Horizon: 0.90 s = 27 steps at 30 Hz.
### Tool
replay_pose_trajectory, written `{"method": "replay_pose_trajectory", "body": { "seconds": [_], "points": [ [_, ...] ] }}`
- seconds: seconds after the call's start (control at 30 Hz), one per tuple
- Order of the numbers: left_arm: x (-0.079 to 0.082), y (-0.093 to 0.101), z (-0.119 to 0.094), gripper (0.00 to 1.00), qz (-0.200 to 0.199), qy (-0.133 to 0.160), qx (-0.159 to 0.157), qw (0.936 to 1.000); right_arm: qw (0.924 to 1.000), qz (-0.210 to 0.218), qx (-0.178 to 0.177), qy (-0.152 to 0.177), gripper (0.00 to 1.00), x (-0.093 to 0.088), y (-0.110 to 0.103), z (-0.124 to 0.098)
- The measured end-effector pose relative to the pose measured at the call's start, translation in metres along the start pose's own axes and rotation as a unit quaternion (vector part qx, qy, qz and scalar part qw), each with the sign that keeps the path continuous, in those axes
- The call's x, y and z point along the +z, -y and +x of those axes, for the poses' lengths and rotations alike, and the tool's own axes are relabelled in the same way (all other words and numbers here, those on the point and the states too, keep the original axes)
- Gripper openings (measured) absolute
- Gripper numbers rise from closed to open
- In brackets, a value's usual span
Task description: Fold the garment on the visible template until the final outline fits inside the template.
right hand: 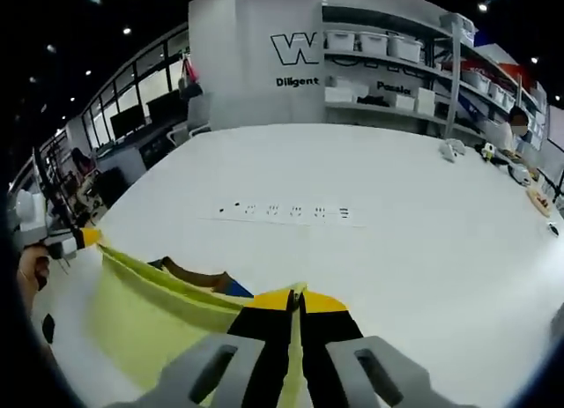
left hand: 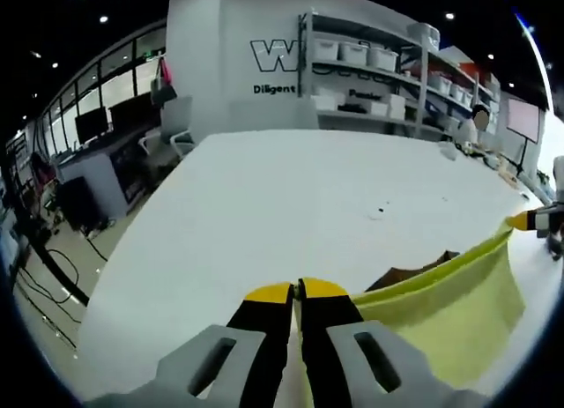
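While both grippers pinch one edge, the yellow garment (left hand: 458, 293) hangs taut between them.
Left gripper (left hand: 296, 292) and right gripper (right hand: 296, 300), jaws pressed together on cloth; risk: uneven pull slips the edge, dropping it crooked over the brown template (right hand: 196, 276) beneath on the white table (right hand: 397, 241).

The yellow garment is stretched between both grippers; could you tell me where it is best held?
Grip the yellow garment along its taut top hem, at the two end corners, coming in from each outer end. The left gripper and right gripper already pinch there, and the cloth hangs flat below.
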<state>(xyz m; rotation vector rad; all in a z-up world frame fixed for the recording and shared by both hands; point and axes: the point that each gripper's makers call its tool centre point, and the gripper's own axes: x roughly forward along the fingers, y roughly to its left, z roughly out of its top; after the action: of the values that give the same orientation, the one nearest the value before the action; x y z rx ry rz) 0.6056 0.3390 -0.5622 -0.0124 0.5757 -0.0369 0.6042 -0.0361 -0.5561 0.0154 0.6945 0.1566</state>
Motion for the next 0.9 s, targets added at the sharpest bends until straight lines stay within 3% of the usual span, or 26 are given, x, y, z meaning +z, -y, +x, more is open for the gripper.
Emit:
{"method": "replay_pose_trajectory", "body": {
  "seconds": [0.37, 0.6, 0.67, 0.7, 0.8, 0.9],
  "points": [
    [-0.011, -0.004, 0.028, 0.05, -0.020, 0.001, 0.034, 0.9992, 0.9997, -0.009, -0.015, -0.014, 0.00, -0.015, 0.002, 0.035],
    [-0.026, -0.005, 0.041, 0.04, -0.006, -0.015, 0.029, 0.9995, 0.9999, -0.008, -0.004, 0.007, 0.00, -0.015, 0.002, 0.048],
    [-0.021, -0.005, 0.042, 0.03, 0.002, 0.000, 0.028, 0.9996, 0.9999, -0.010, -0.008, 0.007, 0.00, -0.016, 0.005, 0.050],
    [-0.018, -0.006, 0.041, 0.04, 0.001, 0.006, 0.027, 0.9996, 0.9995, -0.003, -0.026, 0.017, 0.00, -0.015, 0.010, 0.046],
    [-0.006, -0.006, 0.037, 0.11, 0.016, 0.026, 0.021, 0.9993, 0.9981, 0.020, -0.051, 0.030, 0.02, -0.013, 0.021, 0.036],
    [-0.004, -0.006, 0.033, 0.17, 0.017, 0.026, 0.020, 0.9993, 0.9982, 0.029, -0.048, 0.022, 0.17, -0.019, 0.022, 0.029]
  ]
}}
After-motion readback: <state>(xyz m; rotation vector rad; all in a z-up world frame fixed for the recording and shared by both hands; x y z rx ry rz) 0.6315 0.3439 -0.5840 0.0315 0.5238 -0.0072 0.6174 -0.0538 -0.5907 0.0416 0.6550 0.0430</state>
